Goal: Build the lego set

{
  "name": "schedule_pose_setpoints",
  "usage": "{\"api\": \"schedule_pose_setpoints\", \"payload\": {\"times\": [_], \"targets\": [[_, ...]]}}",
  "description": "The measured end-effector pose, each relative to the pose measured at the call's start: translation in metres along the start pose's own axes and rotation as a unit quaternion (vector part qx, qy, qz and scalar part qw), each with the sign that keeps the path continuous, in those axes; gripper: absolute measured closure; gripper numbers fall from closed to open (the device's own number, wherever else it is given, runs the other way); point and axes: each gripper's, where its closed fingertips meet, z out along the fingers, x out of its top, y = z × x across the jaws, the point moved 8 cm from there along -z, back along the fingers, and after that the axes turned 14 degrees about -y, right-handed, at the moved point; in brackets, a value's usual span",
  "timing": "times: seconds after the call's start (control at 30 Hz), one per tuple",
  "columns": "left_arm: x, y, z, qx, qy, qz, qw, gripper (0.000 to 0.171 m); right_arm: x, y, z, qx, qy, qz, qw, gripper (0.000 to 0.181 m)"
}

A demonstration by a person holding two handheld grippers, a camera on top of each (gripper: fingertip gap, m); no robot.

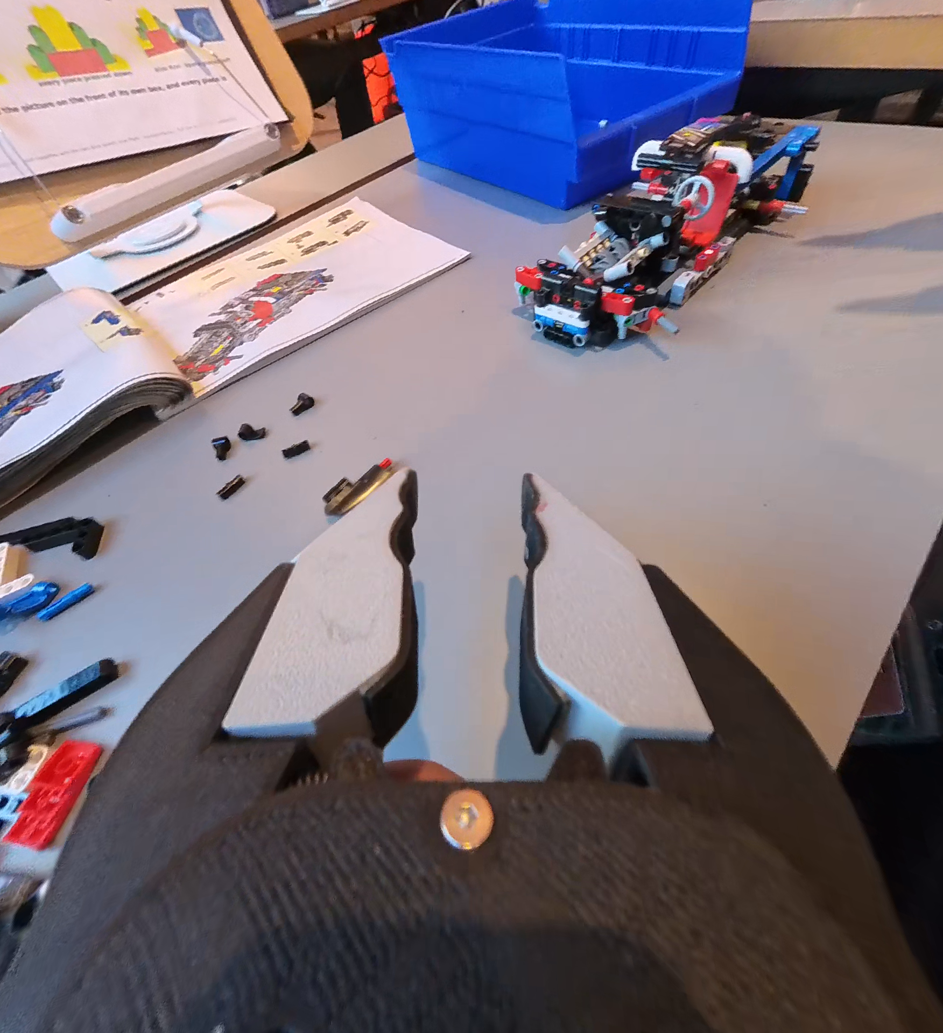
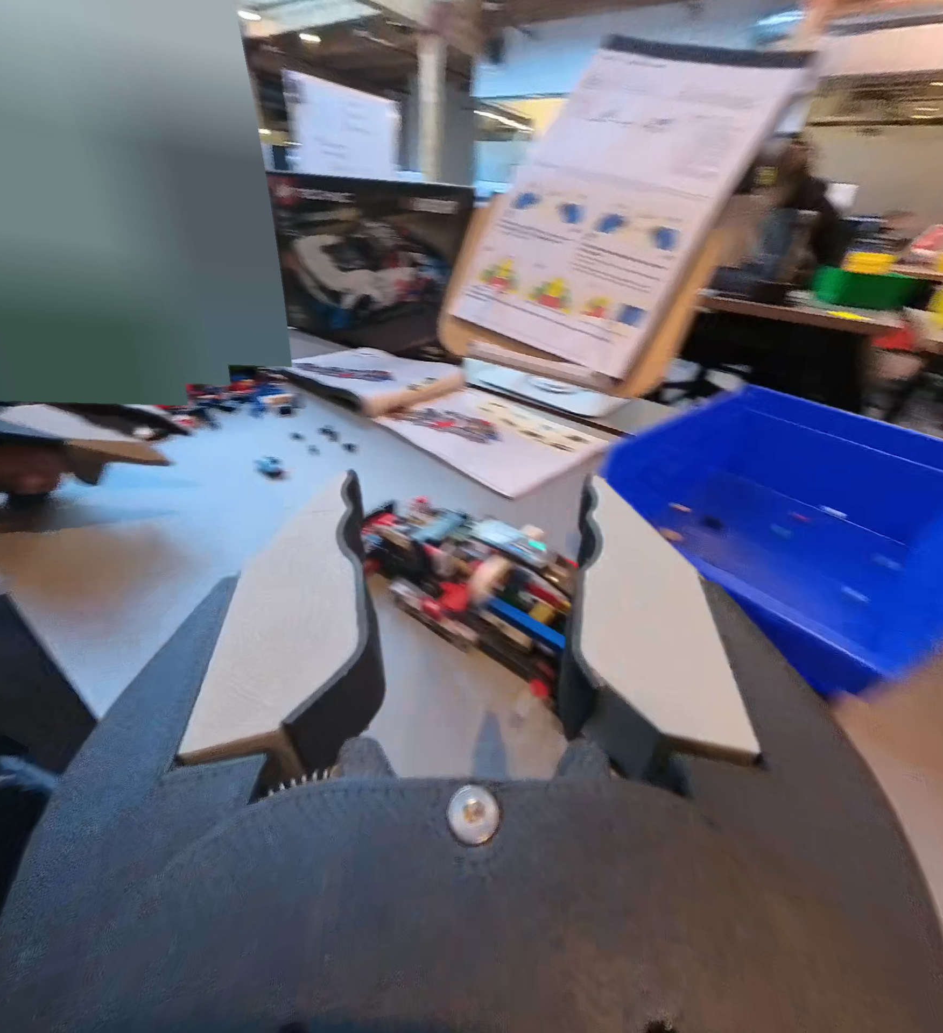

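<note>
A partly built lego car chassis [image 1: 665,229] in black, red, blue and white lies on the grey table [image 1: 682,447], far right in the left wrist view. In the blurred right wrist view it [image 2: 469,581] lies between my right fingers, below them. My left gripper [image 1: 469,483] is open and empty above bare table. A small dark piece with a red tip [image 1: 357,486] lies just left of its left fingertip. Several small black pins [image 1: 259,441] lie further left. My right gripper [image 2: 466,486] is open wide and holds nothing. The left gripper [image 2: 66,441] also shows there at the left.
An open instruction booklet [image 1: 206,324] lies at the left. Loose blue, black, white and red parts [image 1: 27,699] sit at the left edge. A blue bin [image 1: 559,100] stands behind the car. An instruction board on a stand [image 2: 614,223] rises at the back. The table's right edge [image 1: 916,559] is near. There is about 35 centimeters between the tips of the two grippers.
</note>
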Motion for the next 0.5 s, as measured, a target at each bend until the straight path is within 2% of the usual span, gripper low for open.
{"api": "schedule_pose_setpoints", "payload": {"times": [0.07, 0.17, 0.27, 0.37, 0.5], "targets": [[0.004, 0.006, 0.006, -0.010, -0.003, 0.010, 1.000, 0.137, -0.007, 0.037, -0.036, -0.073, -0.011, 0.024, 0.997, 0.123], [0.011, 0.015, 0.015, -0.026, -0.005, 0.024, 0.999, 0.138, -0.017, 0.100, -0.088, -0.203, -0.048, 0.040, 0.977, 0.122], [0.018, 0.025, 0.024, -0.038, -0.010, 0.037, 0.999, 0.138, -0.020, 0.165, -0.128, -0.282, -0.093, 0.058, 0.953, 0.115], [0.024, 0.032, 0.032, -0.044, -0.016, 0.043, 0.998, 0.139, -0.026, 0.228, -0.133, -0.315, -0.181, 0.078, 0.928, 0.111], [0.030, 0.036, 0.043, -0.051, -0.026, 0.040, 0.998, 0.139, -0.034, 0.306, -0.102, -0.331, -0.280, 0.144, 0.890, 0.113]]}}
